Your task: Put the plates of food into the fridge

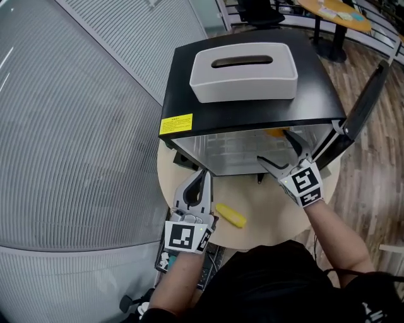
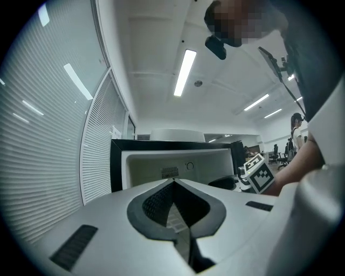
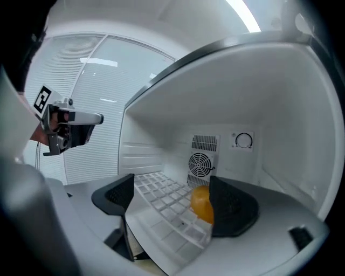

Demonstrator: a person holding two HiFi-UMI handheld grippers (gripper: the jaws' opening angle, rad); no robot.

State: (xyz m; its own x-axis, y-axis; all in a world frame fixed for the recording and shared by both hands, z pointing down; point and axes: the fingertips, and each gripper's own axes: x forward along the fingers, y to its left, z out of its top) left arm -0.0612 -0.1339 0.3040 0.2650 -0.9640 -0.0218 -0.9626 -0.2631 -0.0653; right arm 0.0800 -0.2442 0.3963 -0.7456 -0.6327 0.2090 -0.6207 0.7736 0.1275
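A black mini fridge (image 1: 246,110) stands open on a round table (image 1: 268,205), its door (image 1: 365,106) swung out to the right. My right gripper (image 1: 274,146) is open at the fridge mouth. Its jaws stand over the white wire shelf (image 3: 161,199). An orange round food item (image 3: 202,204) lies on that shelf against the right jaw; I can make out no plate under it. The left gripper (image 1: 206,175) is shut and empty, low at the table's front left, pointing at the fridge (image 2: 116,161). A yellow food item (image 1: 231,215) lies on the table beside it.
A white box with a slot (image 1: 244,71) sits on top of the fridge. A fan grille (image 3: 200,163) and dial (image 3: 243,140) are on the fridge's back wall. Slatted blinds (image 1: 82,126) fill the left. A wood floor and a yellow table (image 1: 334,12) lie beyond.
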